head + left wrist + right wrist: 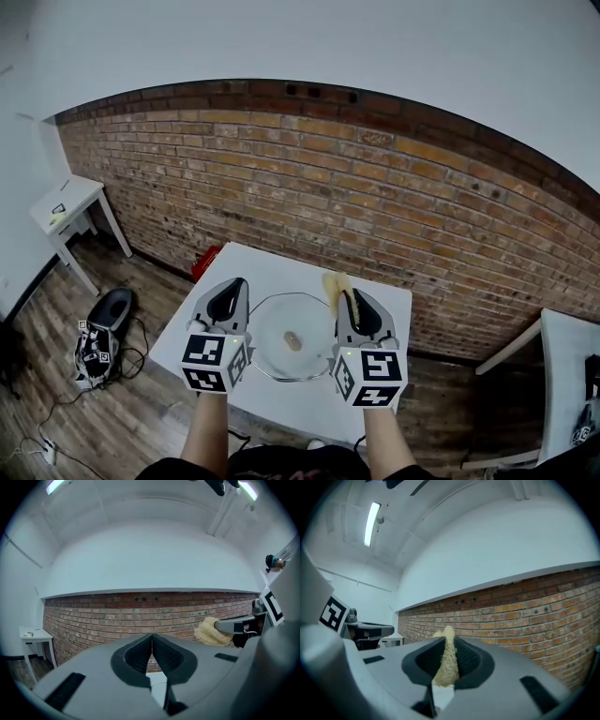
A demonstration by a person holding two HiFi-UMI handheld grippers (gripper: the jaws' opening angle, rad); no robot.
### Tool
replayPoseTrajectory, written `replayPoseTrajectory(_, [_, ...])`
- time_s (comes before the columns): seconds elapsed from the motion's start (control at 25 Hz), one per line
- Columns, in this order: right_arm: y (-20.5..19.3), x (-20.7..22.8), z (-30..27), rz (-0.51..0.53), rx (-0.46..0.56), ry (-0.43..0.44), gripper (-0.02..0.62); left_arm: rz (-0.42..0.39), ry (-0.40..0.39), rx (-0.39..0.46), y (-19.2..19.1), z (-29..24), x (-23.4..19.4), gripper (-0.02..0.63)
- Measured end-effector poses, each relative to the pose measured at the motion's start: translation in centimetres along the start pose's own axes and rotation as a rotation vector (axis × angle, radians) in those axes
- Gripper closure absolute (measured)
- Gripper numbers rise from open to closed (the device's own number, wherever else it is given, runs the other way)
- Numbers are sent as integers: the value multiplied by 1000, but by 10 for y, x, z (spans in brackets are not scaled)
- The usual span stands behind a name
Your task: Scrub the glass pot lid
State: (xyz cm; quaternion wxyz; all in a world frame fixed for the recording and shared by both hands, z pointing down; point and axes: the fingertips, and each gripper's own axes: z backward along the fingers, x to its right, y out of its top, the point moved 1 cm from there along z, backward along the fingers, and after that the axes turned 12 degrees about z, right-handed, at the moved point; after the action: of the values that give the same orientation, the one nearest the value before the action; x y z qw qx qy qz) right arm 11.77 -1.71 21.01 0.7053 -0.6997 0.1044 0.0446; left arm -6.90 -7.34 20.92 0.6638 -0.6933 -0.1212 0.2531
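The glass pot lid (291, 349) lies flat on the white table (272, 398), its knob in the middle. Both grippers are held level above the table, one on each side of the lid and well clear of it. My left gripper (232, 286) (151, 638) is shut with nothing between its pads. My right gripper (350, 300) (448, 641) is shut on a yellow scrubbing sponge (334, 286) (447, 663) that sticks out past the jaw tips. In the left gripper view the sponge (209, 631) shows at the right, in front of the brick wall.
A brick wall (375, 206) stands right behind the table. A small white side table (62, 212) stands at the far left, a black bag (111, 309) and cables lie on the wood floor, and another white table (568, 361) is at the right.
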Motion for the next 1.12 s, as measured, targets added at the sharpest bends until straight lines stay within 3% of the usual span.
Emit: replayPoseTrajectory(1.12, [-4, -2, -4, 3, 0, -28, 538, -11, -11, -11, -8, -4, -7, 592])
